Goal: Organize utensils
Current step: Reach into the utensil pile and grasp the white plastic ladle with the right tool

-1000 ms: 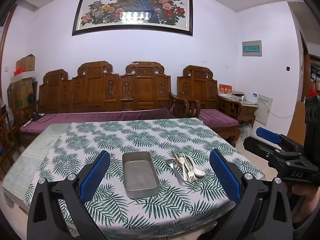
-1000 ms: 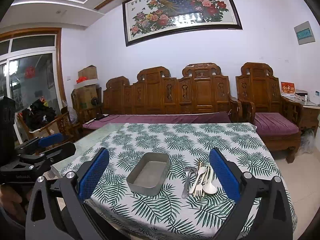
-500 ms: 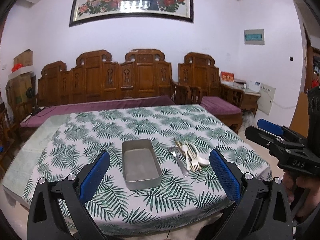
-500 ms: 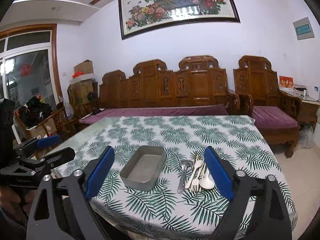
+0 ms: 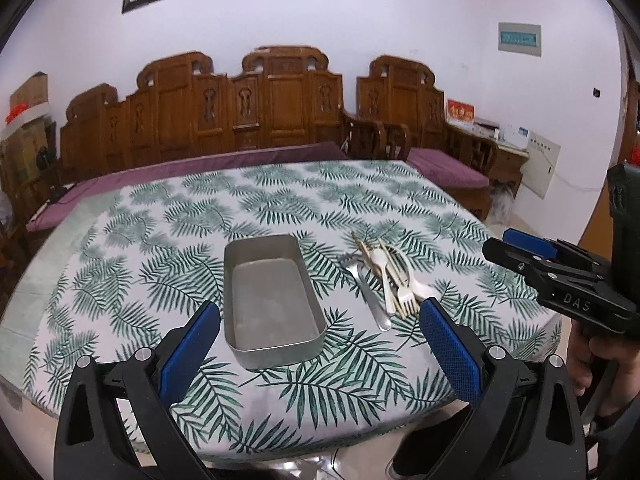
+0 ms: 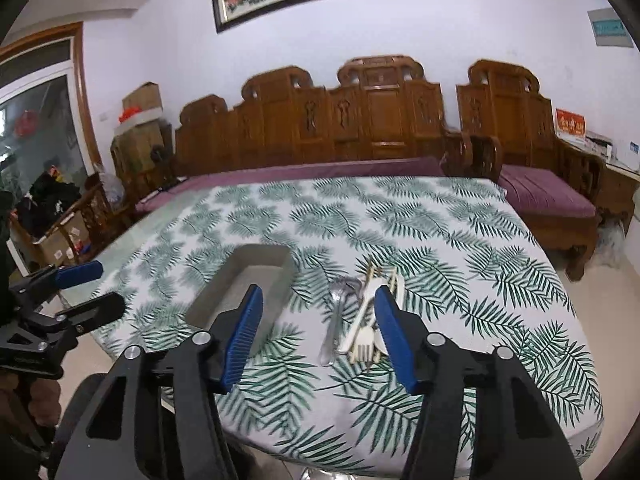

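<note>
An empty grey metal tray [image 5: 270,294] sits on the leaf-print tablecloth [image 5: 280,208]; it also shows in the right wrist view [image 6: 256,276]. To its right lies a pile of utensils [image 5: 390,280]: a metal fork, white plastic forks and spoons, chopsticks; the pile shows in the right wrist view [image 6: 360,320]. My left gripper [image 5: 320,344] is open and empty, near the tray's front end. My right gripper [image 6: 318,338] is open and empty, just short of the pile. It shows in the left wrist view [image 5: 532,252].
A carved wooden bench [image 5: 256,112] with purple cushions stands behind the table, and a matching chair [image 6: 528,148] at the right. Boxes and clutter [image 6: 52,216] stand at the far left. The table's front edge [image 5: 320,440] is close below both grippers.
Both grippers have moved forward and tilted down toward the table. The right gripper's fingers have narrowed and now frame the utensil pile. Tray and utensils have not moved.
</note>
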Demonstrator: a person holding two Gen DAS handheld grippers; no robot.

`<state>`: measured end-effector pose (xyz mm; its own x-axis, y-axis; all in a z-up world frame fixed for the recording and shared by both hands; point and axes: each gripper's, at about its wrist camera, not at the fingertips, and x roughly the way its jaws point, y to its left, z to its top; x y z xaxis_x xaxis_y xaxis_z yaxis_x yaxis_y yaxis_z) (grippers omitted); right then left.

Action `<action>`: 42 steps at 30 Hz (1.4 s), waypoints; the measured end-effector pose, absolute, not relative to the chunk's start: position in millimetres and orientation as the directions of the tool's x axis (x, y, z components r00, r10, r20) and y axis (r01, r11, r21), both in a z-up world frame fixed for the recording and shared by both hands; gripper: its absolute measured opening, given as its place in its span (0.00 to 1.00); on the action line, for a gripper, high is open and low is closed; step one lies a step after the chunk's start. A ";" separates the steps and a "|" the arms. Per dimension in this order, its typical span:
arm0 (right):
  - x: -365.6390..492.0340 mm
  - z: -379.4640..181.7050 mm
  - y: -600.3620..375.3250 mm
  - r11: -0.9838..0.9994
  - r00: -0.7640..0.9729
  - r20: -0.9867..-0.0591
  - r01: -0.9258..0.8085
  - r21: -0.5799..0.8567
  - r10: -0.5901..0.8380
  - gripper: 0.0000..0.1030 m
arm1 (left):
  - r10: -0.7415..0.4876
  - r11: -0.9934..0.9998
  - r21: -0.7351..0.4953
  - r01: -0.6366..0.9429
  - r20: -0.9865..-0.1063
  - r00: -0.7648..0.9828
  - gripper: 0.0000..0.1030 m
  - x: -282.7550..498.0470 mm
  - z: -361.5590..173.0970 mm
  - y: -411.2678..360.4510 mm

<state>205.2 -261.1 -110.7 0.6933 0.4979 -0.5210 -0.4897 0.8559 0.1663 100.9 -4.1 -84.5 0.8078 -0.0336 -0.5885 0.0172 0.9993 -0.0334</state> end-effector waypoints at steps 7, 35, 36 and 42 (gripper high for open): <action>253.2 -138.4 -272.3 0.879 0.682 -0.572 -0.444 0.172 0.456 0.56 | -0.046 0.999 -0.023 0.040 -0.634 0.772 0.93 135.6 -106.6 -8.4; 408.2 -267.7 -254.5 0.859 0.426 -0.792 -0.459 0.227 0.437 0.19 | -0.097 0.994 -0.038 0.101 -0.727 0.680 0.76 211.0 -161.5 -35.7; 408.6 -268.9 -256.7 0.854 0.420 -0.788 -0.461 0.241 0.449 0.14 | -0.097 0.994 -0.037 0.102 -0.730 0.677 0.76 214.3 -163.3 -37.2; 406.7 -253.5 -281.0 0.843 0.449 -0.739 -0.444 0.303 0.502 0.10 | -0.097 0.994 -0.032 0.108 -0.739 0.667 0.76 235.3 -167.5 -44.8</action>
<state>406.7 -281.0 -253.5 0.4486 0.5019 -0.7394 -0.4445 0.8431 0.3026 235.3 -44.8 -167.5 0.6668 -0.0966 -0.7390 0.1083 0.9936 -0.0322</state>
